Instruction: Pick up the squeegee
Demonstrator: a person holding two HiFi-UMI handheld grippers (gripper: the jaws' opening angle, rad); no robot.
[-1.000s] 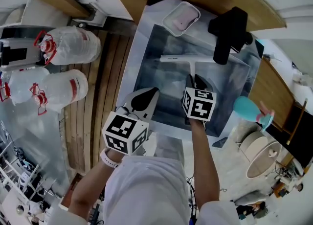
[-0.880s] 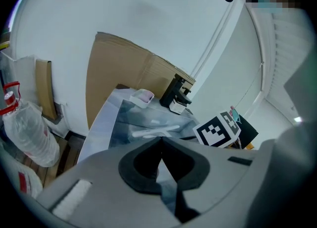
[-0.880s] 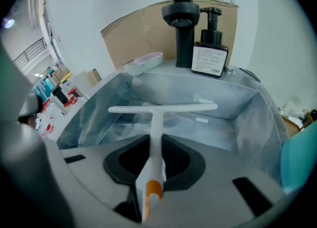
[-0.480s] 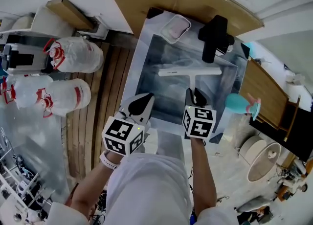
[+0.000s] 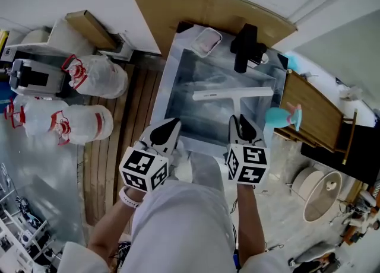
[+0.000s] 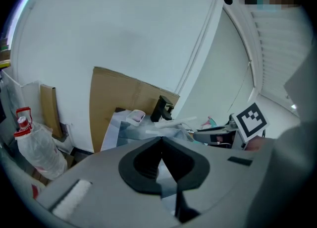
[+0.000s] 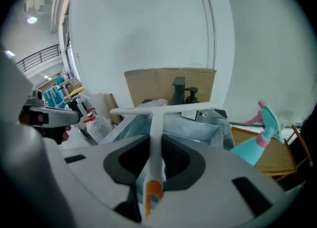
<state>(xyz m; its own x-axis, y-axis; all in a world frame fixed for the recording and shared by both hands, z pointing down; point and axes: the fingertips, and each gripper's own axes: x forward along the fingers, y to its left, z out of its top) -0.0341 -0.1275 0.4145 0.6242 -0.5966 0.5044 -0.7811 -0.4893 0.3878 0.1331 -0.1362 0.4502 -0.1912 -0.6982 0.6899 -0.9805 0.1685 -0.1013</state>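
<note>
The steel sink (image 5: 168, 97) lies below and ahead of me. Above its near half is the squeegee (image 5: 231, 94), its blade running left to right at the far end and its handle coming straight back toward me. My right gripper (image 5: 241, 122) is clamped on that handle near its orange tip, so the handle lines up with my jaws. My left gripper (image 5: 167, 130) is off to the left, jaws pressed together on nothing.

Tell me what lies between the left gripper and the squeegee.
Nothing. In the head view, the stretch from the left gripper to the squeegee shows only the bare sink basin below. The right gripper holds the squeegee's handle.
</note>
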